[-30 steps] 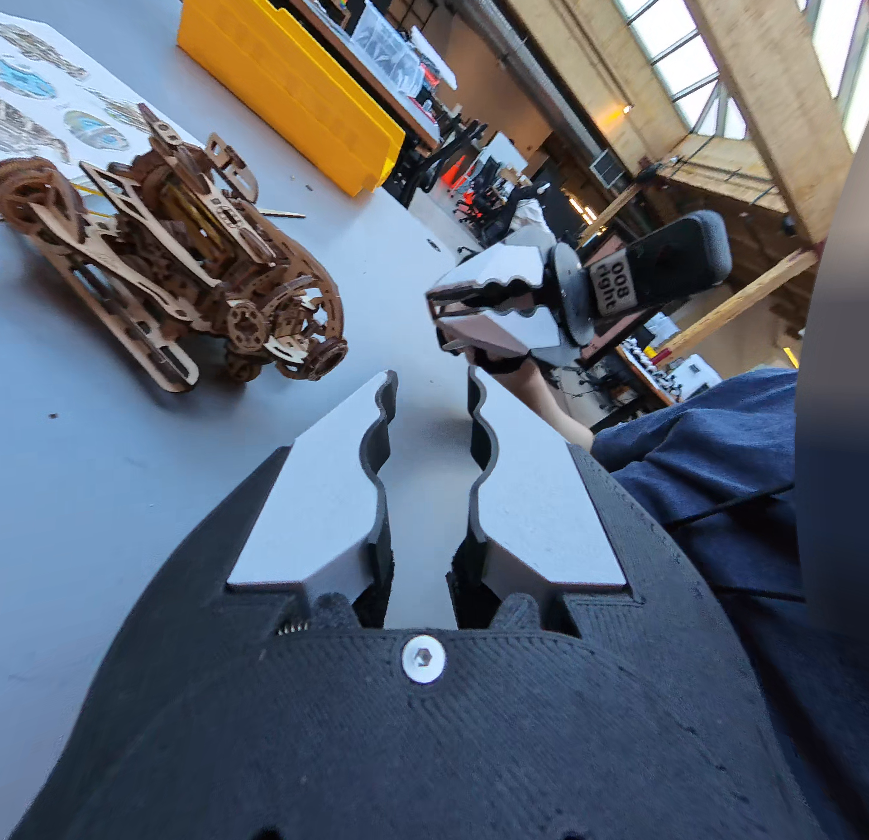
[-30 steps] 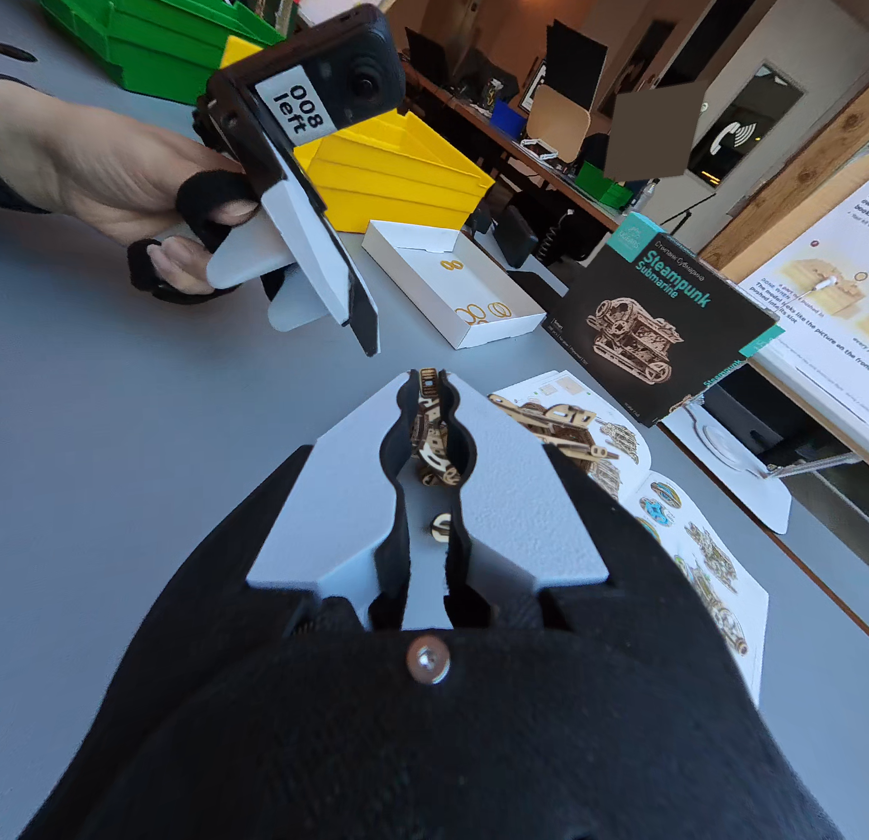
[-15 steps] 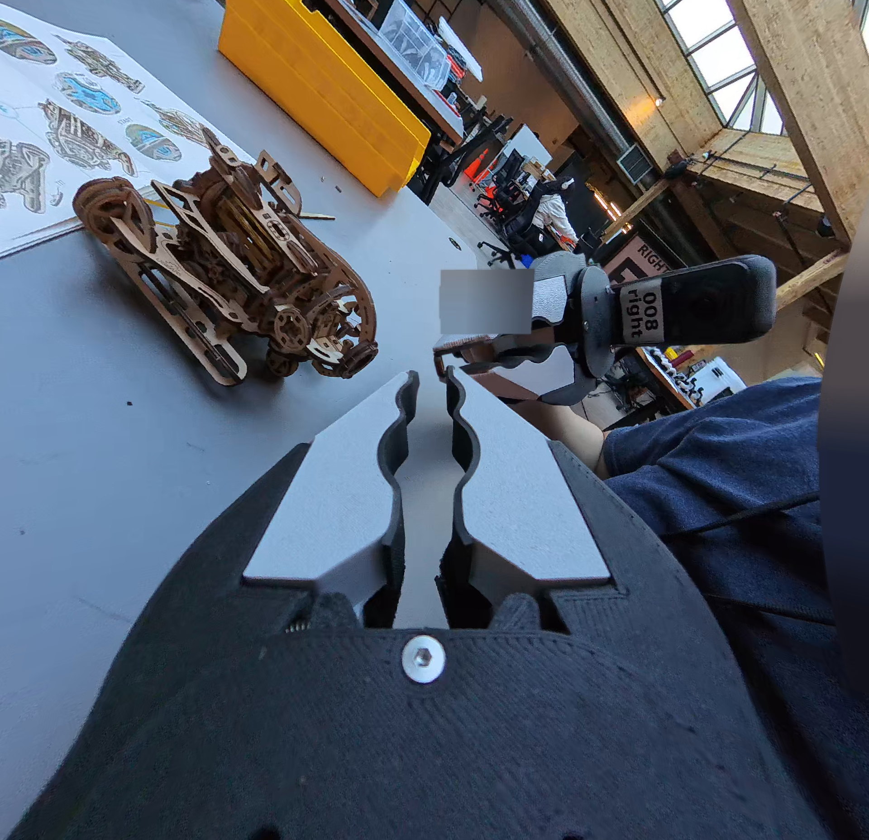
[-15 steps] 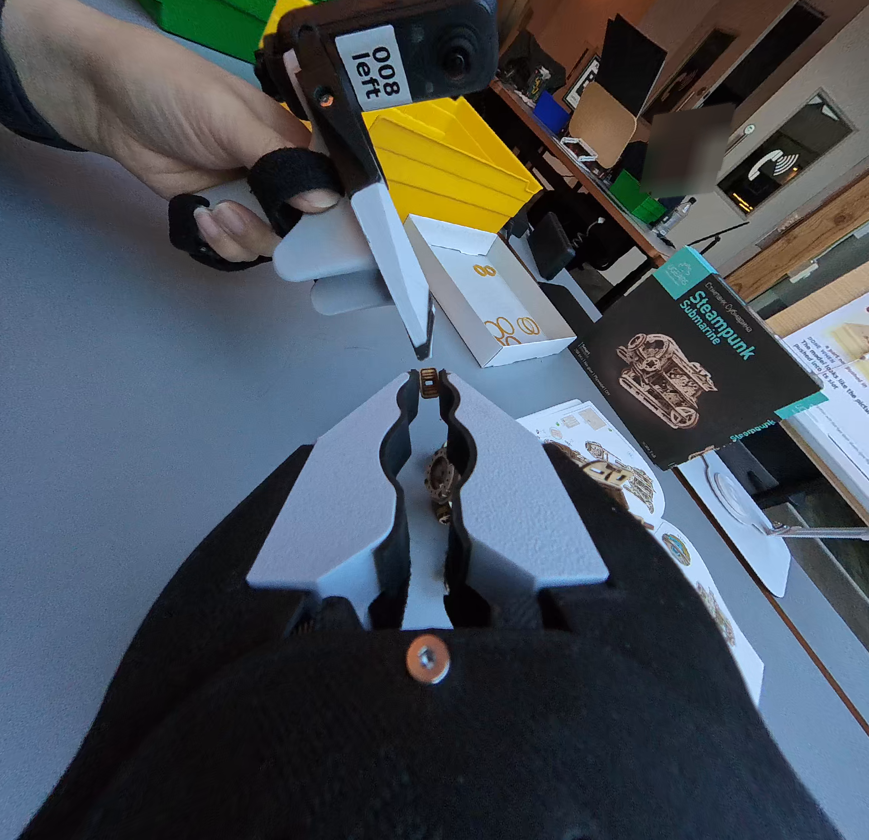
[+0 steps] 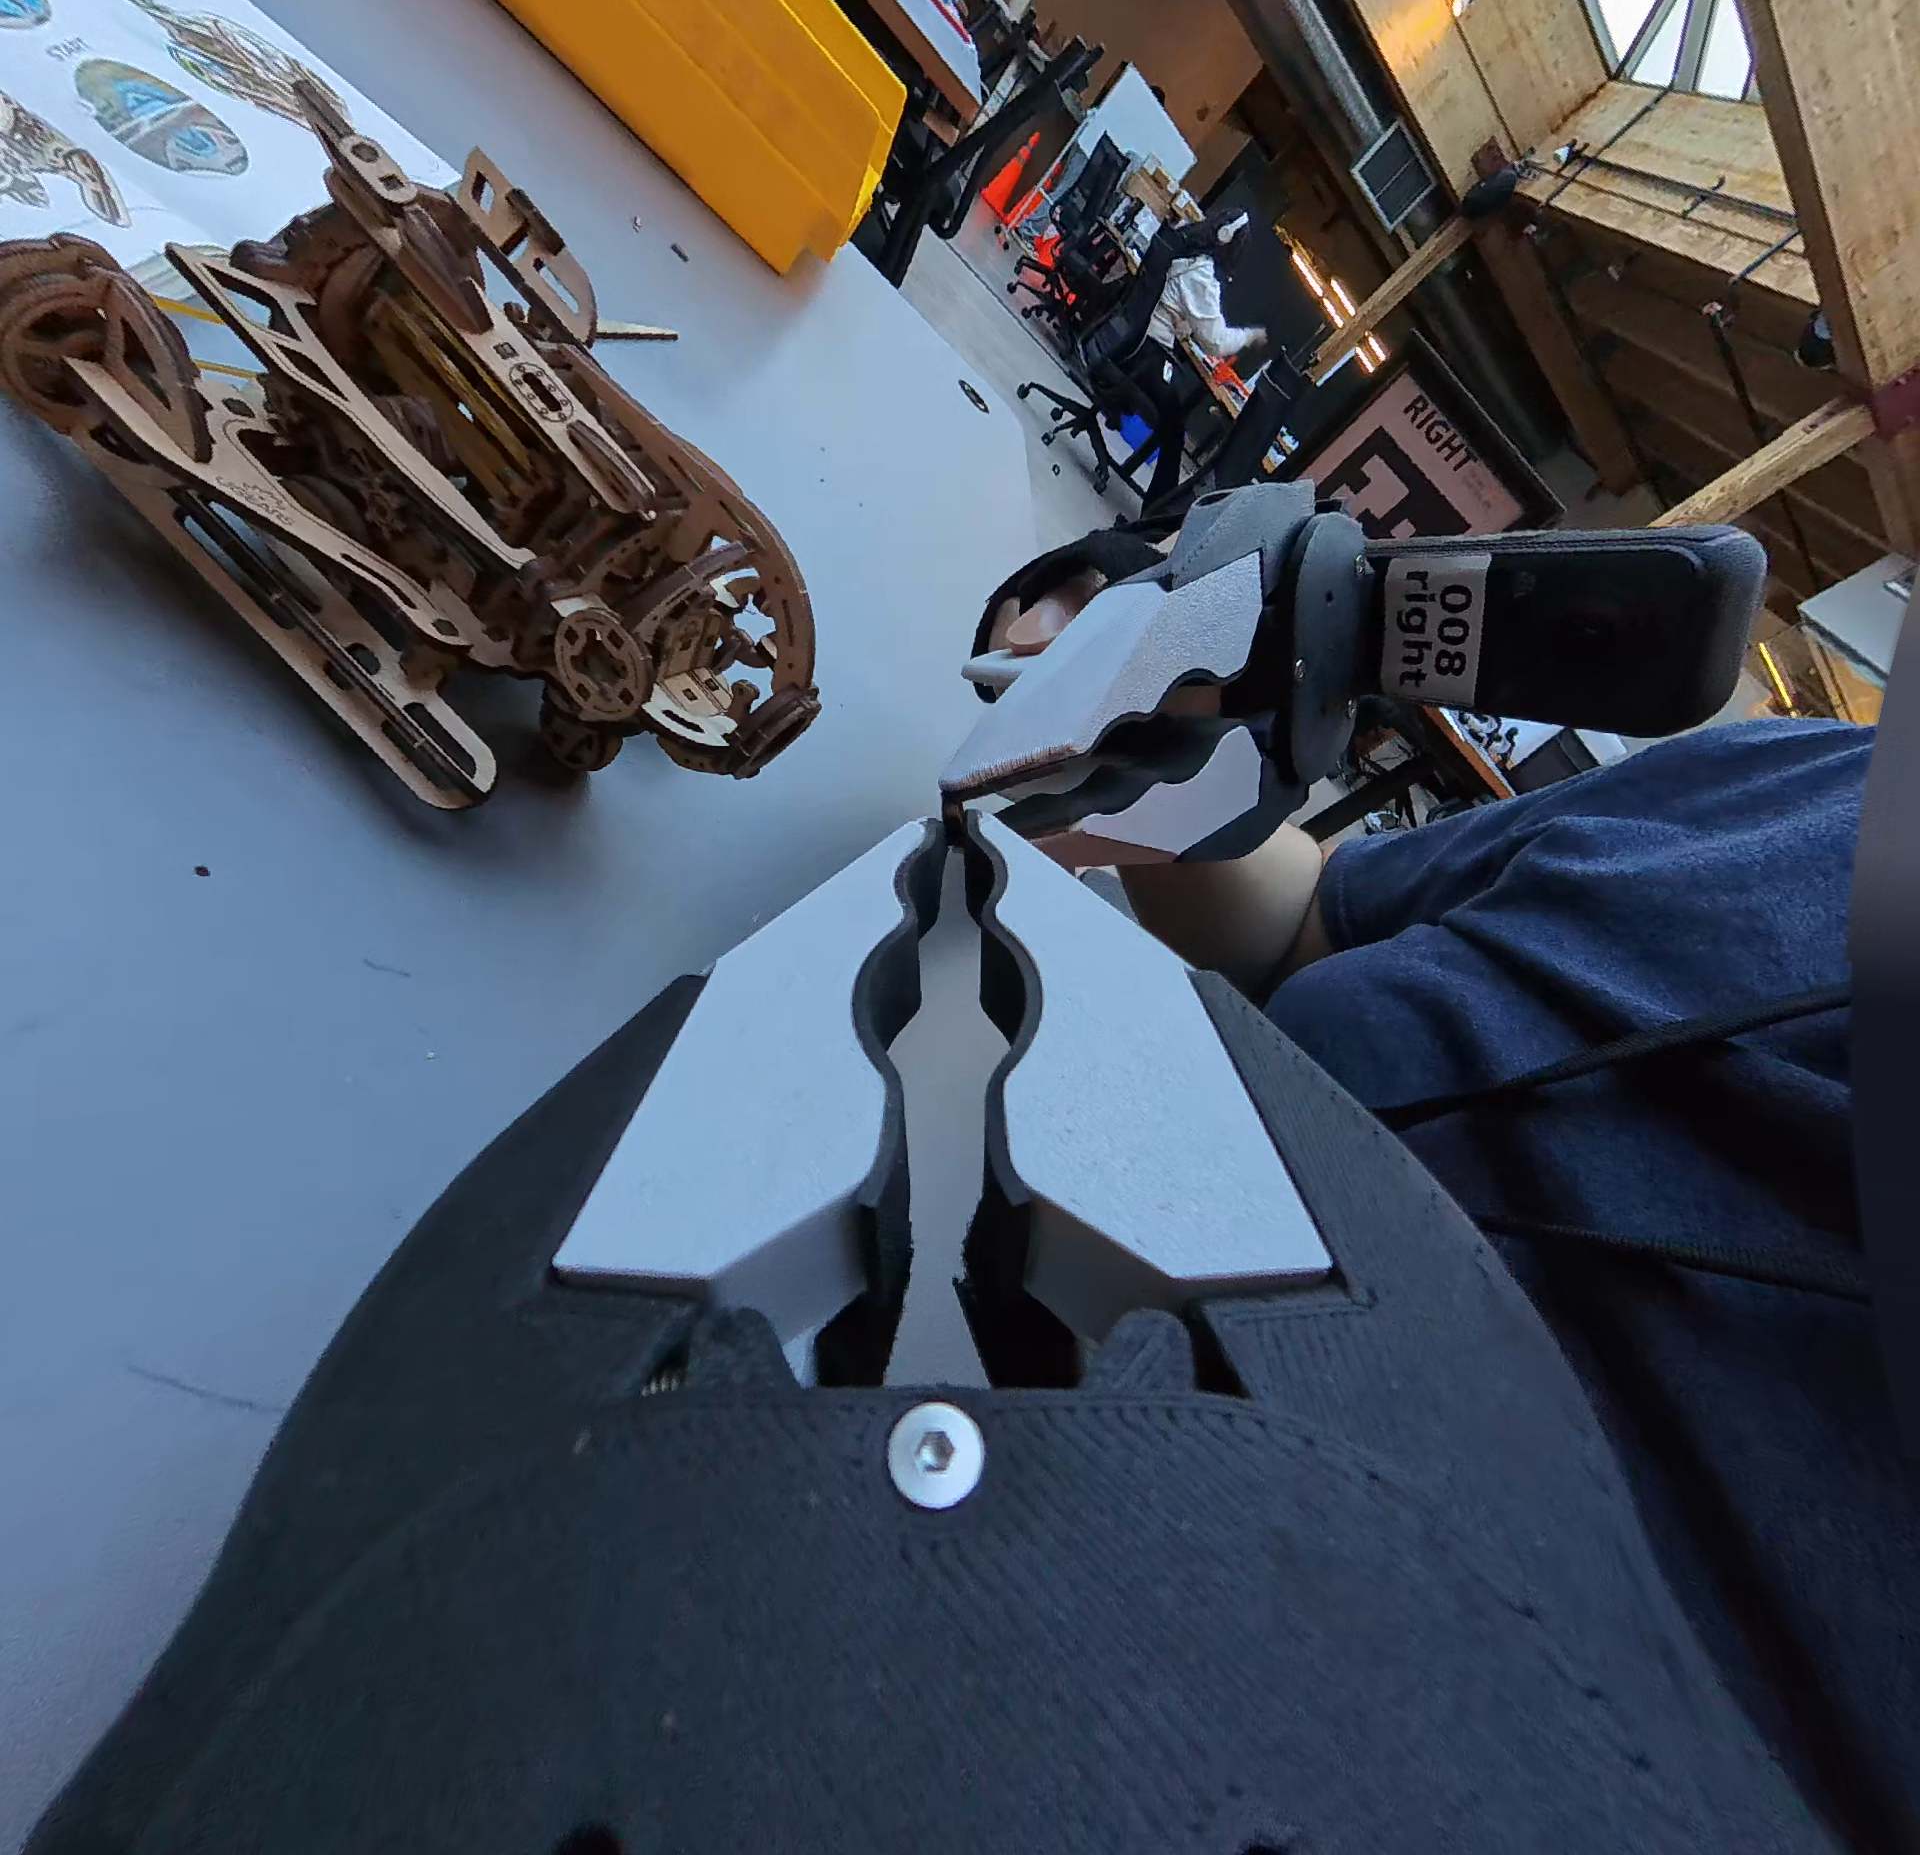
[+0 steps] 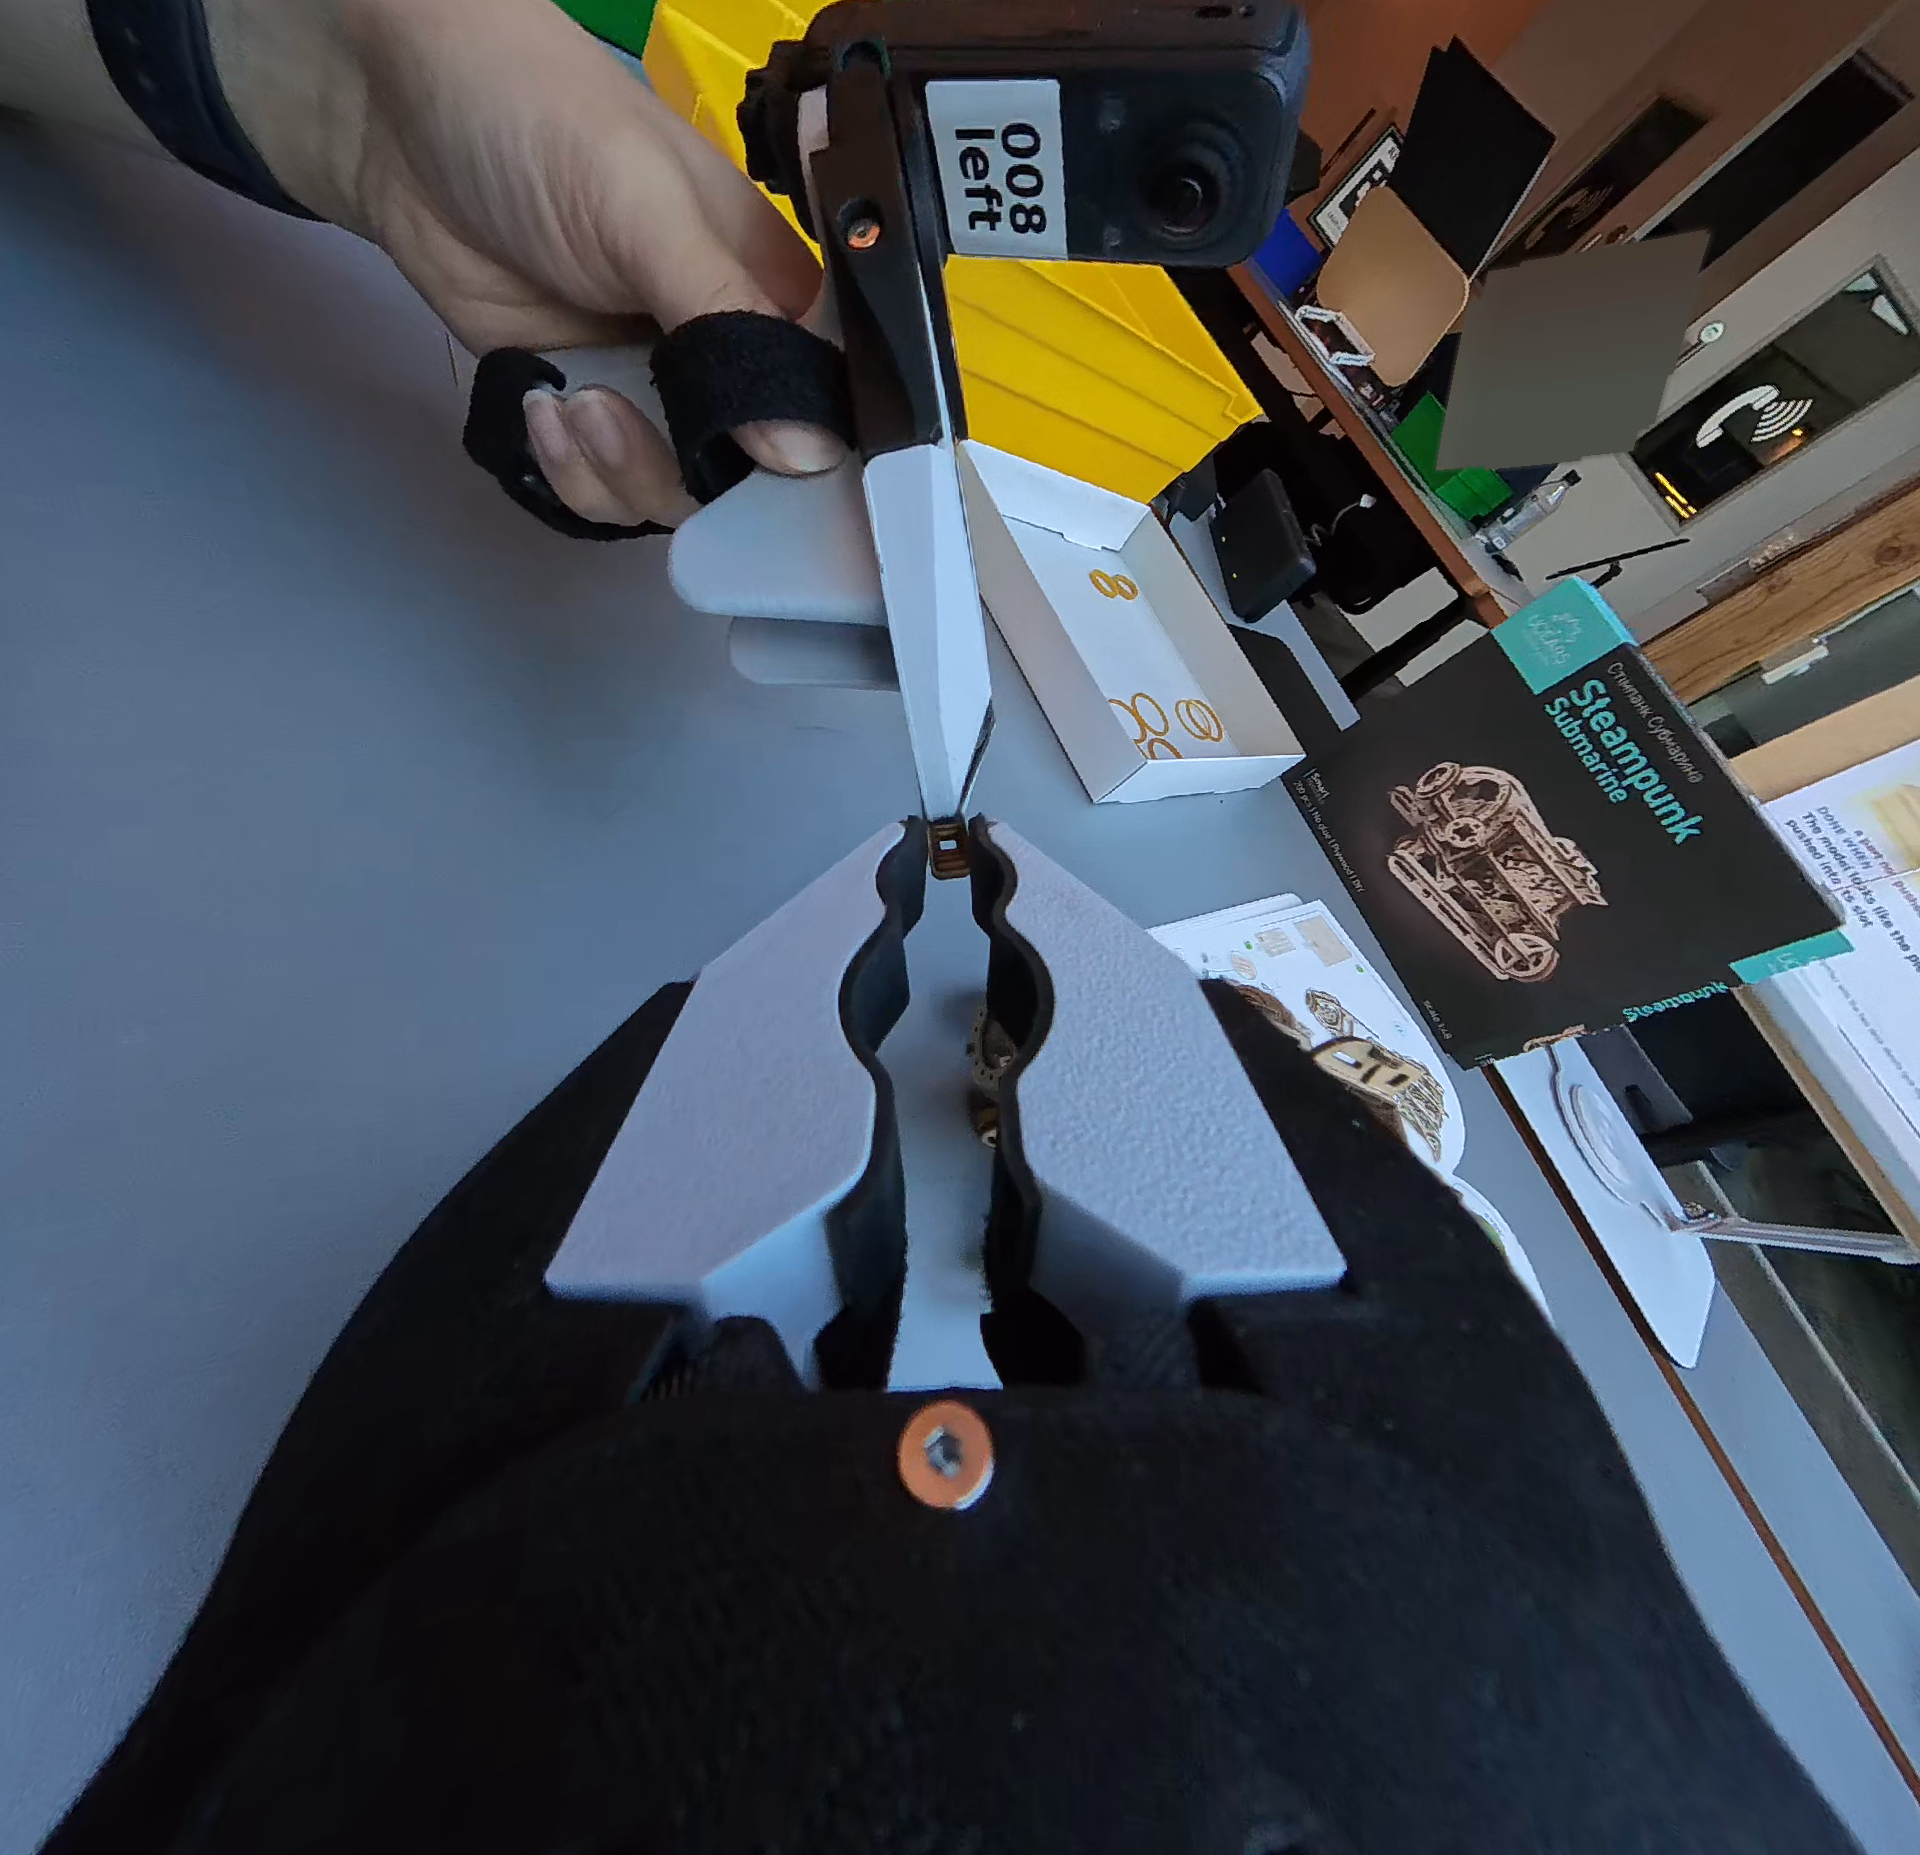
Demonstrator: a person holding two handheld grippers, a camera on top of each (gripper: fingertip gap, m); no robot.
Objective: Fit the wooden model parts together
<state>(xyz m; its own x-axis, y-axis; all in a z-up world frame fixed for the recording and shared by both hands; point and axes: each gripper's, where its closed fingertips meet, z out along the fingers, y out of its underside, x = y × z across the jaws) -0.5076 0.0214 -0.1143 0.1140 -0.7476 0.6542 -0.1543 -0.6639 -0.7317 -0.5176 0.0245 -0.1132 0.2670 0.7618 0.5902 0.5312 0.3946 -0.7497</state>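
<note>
Right tool (image 6: 948,837) pinches a small tan wooden part (image 6: 947,851) at its tips; left tool (image 5: 948,829), nearly closed, meets it there, above the desk (image 5: 260,1026) beside the brown lattice model (image 5: 416,517).

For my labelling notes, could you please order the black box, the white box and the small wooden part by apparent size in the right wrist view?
1. Black box, standing at the right.
2. White box, lying open on the table; it sits farther off, so this order is unsure.
3. Small wooden part, pinched at the right gripper tips.
</note>
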